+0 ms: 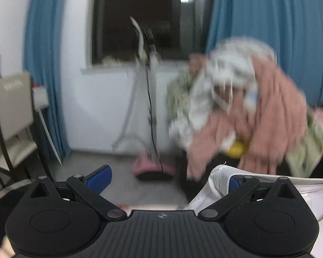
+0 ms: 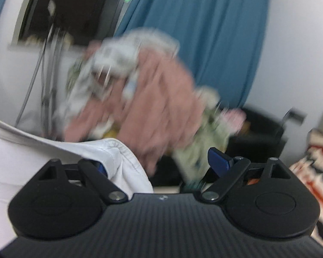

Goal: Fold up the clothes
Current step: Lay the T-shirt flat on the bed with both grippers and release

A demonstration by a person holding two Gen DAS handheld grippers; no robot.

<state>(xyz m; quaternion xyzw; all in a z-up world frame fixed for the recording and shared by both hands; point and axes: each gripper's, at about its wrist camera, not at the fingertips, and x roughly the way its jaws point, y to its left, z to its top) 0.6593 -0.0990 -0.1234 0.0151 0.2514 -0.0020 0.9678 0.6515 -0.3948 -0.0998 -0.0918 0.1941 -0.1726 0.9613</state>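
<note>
The left gripper [image 1: 168, 177] stands wide open, its left blue finger [image 1: 98, 179] bare while a white garment [image 1: 217, 185] drapes over the right one. Whether that finger presses the cloth against anything cannot be told — nothing sits between the pads. The right gripper [image 2: 161, 163] is likewise spread wide; the same white garment [image 2: 118, 159] lies over its left finger, and its right blue finger [image 2: 218, 162] is free.

Beyond both grippers, blurred by motion, a heap of clothes [image 1: 247, 107] rises in front of a blue curtain [image 1: 269, 21] — pink fabric on top, white patterned and pale green pieces mixed in, a yellow item [image 1: 236, 148] low down. In the right wrist view the heap [image 2: 150, 99] appears just past the garment's edge.

A dark window [image 1: 140, 17] sits in the white wall, with a thin white stand [image 1: 148, 81] before it and a chair [image 1: 10, 111] at the far left. A striped cloth [image 2: 312, 165] shows at the right wrist view's right edge.
</note>
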